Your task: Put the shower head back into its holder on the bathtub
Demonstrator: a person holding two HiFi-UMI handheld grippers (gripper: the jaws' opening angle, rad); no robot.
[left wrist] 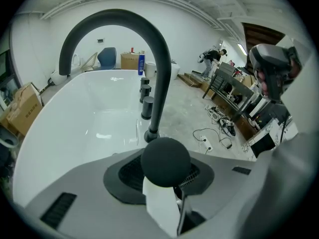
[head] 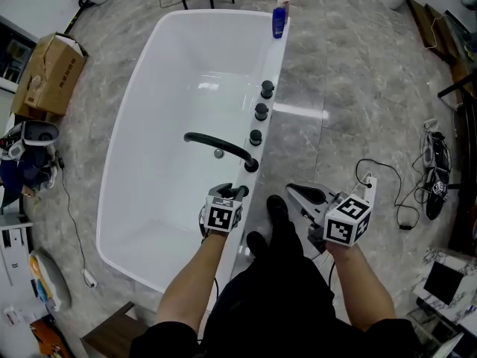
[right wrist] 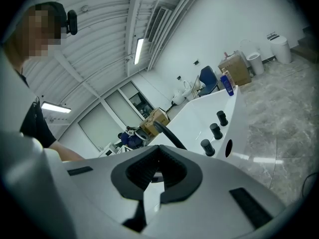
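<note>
My left gripper [head: 227, 194] is shut on the black shower head [head: 237, 192] just above the near part of the white bathtub's rim [head: 272, 73]. In the left gripper view the round black shower head [left wrist: 165, 159] sits between the ribbed pads of that gripper [left wrist: 164, 169], and a thin metal hose [left wrist: 182, 205] hangs under it. The black arched faucet [left wrist: 149, 49] stands just beyond. My right gripper [head: 294, 192] hovers over the floor right of the rim, pointing left, shut and empty [right wrist: 159, 156]. A dark oval opening [right wrist: 228, 148] shows in the tub near the knobs.
Three black knobs [head: 261, 112] line the rim past the faucet [head: 220, 146]. A blue bottle [head: 279, 21] stands at the far end. A cardboard box [head: 51, 73] sits left of the tub and cables [head: 387, 192] lie on the floor at right.
</note>
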